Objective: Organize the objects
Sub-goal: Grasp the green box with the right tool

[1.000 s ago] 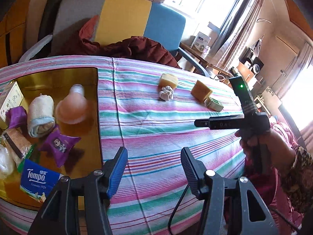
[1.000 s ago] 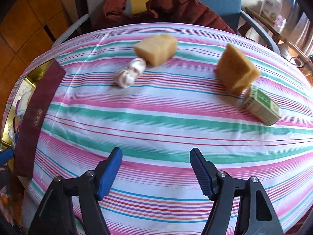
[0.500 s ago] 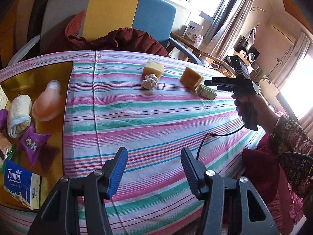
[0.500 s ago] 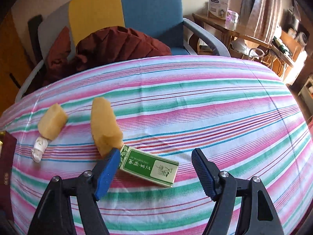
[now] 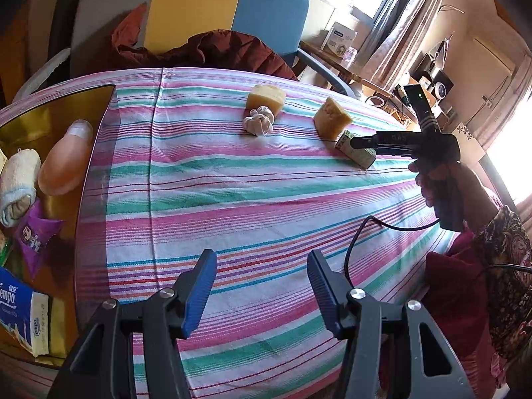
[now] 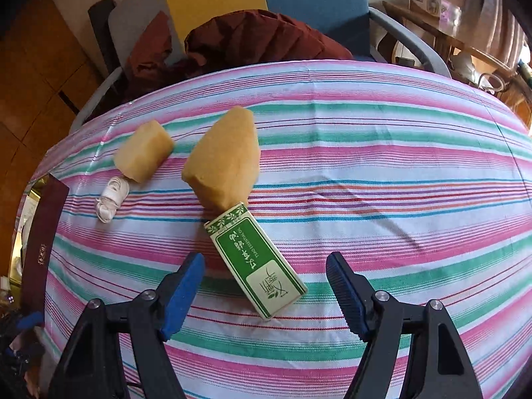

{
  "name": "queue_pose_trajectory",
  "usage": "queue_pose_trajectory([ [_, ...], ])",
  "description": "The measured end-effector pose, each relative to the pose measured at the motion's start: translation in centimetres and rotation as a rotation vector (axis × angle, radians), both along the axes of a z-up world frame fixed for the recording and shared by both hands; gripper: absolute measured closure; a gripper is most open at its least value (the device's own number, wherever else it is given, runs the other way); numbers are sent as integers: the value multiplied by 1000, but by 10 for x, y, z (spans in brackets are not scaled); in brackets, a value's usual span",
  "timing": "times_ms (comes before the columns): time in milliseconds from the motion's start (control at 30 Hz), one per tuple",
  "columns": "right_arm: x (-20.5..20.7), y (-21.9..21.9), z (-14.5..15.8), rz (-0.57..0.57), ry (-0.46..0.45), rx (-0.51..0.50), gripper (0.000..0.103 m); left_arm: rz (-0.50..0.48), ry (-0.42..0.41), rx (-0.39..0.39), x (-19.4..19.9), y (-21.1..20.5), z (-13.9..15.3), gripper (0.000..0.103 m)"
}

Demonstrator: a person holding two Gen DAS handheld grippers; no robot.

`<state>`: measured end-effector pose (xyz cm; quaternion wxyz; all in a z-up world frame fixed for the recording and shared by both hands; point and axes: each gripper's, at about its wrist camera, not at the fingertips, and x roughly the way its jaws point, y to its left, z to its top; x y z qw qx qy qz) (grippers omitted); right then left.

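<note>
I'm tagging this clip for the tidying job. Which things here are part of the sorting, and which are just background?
Job things: green box, under the open right claw; two yellow sponges; white cord bundle; gold tray with bottle, rolled towel, purple packet, tissue pack.

Lying about: chair, dark red jacket, striped cloth.
</note>
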<state>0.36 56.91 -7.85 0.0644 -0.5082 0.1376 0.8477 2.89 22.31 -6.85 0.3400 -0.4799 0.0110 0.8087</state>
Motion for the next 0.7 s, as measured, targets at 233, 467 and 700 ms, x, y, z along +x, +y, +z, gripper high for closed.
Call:
queue_pose_trajectory([
  [233, -26, -10, -15, 38, -51, 71, 66, -11, 4, -17, -2, 9, -1, 46],
  [467, -20, -17, -16, 43, -70, 68, 72, -24, 29, -22, -20, 34, 8, 46],
  [700, -16, -27, -17, 87, -76, 40, 72, 0, 46, -64, -67, 78, -2, 46],
])
